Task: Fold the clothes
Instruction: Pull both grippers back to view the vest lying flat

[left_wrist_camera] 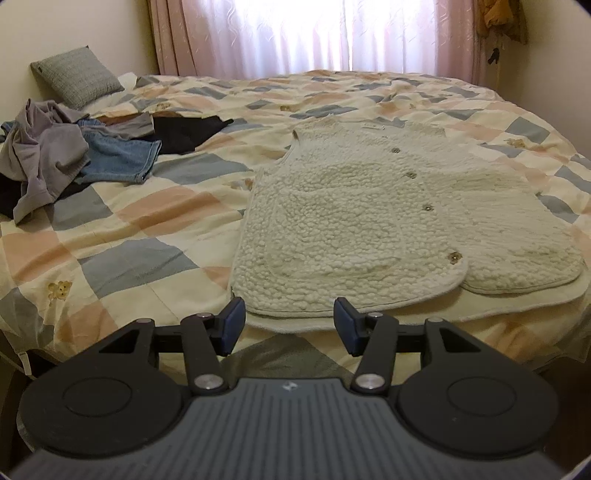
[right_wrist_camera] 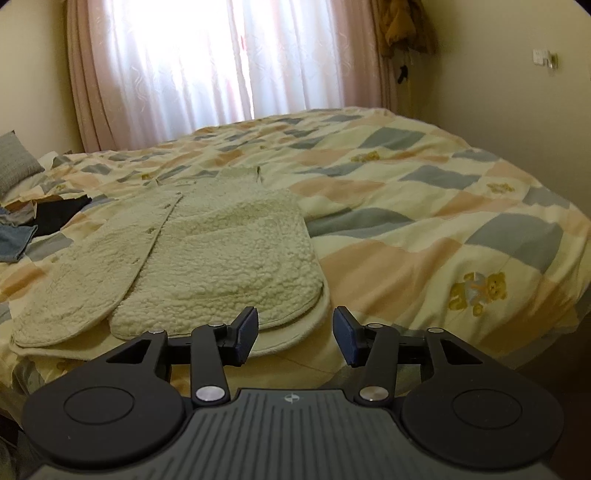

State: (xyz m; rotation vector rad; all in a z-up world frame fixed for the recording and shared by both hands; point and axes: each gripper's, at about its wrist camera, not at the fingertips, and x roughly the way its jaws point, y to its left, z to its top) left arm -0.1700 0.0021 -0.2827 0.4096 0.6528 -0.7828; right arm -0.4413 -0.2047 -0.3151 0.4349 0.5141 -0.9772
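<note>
A cream fleece vest (left_wrist_camera: 354, 221) with snap buttons lies flat on the bed, front panels overlapping, hem toward me. It also shows in the right wrist view (right_wrist_camera: 207, 258). My left gripper (left_wrist_camera: 290, 326) is open and empty, just short of the vest's near-left hem. My right gripper (right_wrist_camera: 295, 334) is open and empty, just short of the vest's near-right hem corner. Neither gripper touches the vest.
A checked quilt (left_wrist_camera: 140, 229) covers the bed (right_wrist_camera: 424, 258). A heap of clothes (left_wrist_camera: 74, 155) lies at the far left: grey top, jeans, black garment. A grey cushion (left_wrist_camera: 75, 75) sits at the wall. Pink curtains (left_wrist_camera: 295, 33) hang behind.
</note>
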